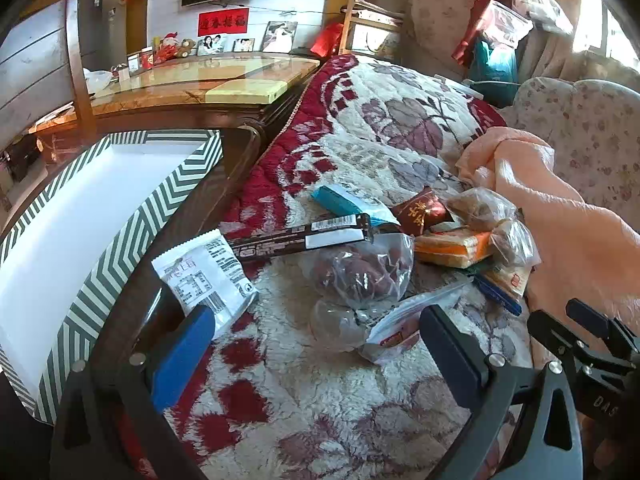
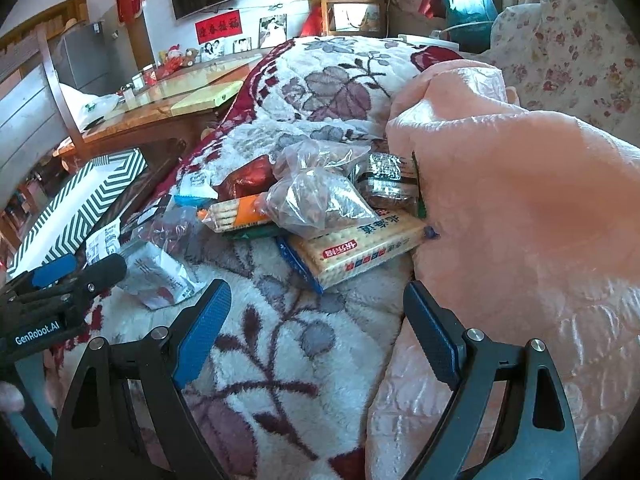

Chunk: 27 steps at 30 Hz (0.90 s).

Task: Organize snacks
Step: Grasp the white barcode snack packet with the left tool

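Meanwhile, chevron box (image 1: pixel 100 216) holds nothing; left claw (image 1: pixel 316 344) and right claw (image 2: pixel 316 320) released, snacks (image 2: pixel 320 208) outside.

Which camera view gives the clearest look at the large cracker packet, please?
The right wrist view: the cracker packet lies face up with its printed front fully visible, beside the pink blanket. In the left wrist view only its corner peeks out behind clear bags.

**Colours and patterns of the snacks and their surroundings**

A green-and-white chevron box (image 1: pixel 120 236) with a plain white inside. A cream fleece blanket (image 1: pixel 320 380) with dark red and mauve leaves. A peach blanket (image 2: pixel 520 220). An orange cracker packet (image 1: pixel 452 246), a dark red wrapper (image 1: pixel 420 210), blue gripper pads (image 2: pixel 204 332).
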Tool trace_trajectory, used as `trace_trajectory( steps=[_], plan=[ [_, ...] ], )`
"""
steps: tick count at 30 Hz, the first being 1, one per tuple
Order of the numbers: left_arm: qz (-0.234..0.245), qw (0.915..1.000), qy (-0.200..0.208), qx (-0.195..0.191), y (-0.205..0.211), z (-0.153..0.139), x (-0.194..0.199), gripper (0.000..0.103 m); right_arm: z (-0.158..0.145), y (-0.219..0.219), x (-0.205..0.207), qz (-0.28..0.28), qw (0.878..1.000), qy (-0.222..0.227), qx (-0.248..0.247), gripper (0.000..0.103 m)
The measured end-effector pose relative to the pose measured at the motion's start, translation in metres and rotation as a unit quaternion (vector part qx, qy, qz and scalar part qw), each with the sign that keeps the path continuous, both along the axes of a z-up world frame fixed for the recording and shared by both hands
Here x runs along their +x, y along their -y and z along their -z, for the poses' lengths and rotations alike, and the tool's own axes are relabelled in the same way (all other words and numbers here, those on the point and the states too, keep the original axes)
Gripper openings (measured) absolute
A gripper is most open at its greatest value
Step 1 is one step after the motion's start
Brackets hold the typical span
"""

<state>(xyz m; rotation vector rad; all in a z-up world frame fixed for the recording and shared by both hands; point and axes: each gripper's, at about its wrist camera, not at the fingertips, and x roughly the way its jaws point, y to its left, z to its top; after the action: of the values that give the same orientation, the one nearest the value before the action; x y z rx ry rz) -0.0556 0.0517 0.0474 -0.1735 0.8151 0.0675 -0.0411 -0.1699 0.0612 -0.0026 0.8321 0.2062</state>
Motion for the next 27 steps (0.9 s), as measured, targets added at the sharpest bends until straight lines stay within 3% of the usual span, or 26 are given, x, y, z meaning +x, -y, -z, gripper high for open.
trace_trajectory(
  steps=[11,18,27],
  plan=[
    [-0.042,0.9975,-0.016,-0.055,-0.036,-0.006,0.005,0.101,-0.002,-0.010,0.002,-0.020,1.000,-0.005,0.004,0.088],
    [-0.100,0.9857,-0.054,-0.125,-0.075,0.008,0.012,0.092,-0.008,-0.016,0.007,-0.033,0.999,0.001,0.016,0.088],
    [-0.127,0.9837,-0.096,-0.083,-0.078,0.015,0.039,0.088,-0.004,-0.023,0.020,-0.054,0.997,-0.020,0.044,0.088]
  ],
)
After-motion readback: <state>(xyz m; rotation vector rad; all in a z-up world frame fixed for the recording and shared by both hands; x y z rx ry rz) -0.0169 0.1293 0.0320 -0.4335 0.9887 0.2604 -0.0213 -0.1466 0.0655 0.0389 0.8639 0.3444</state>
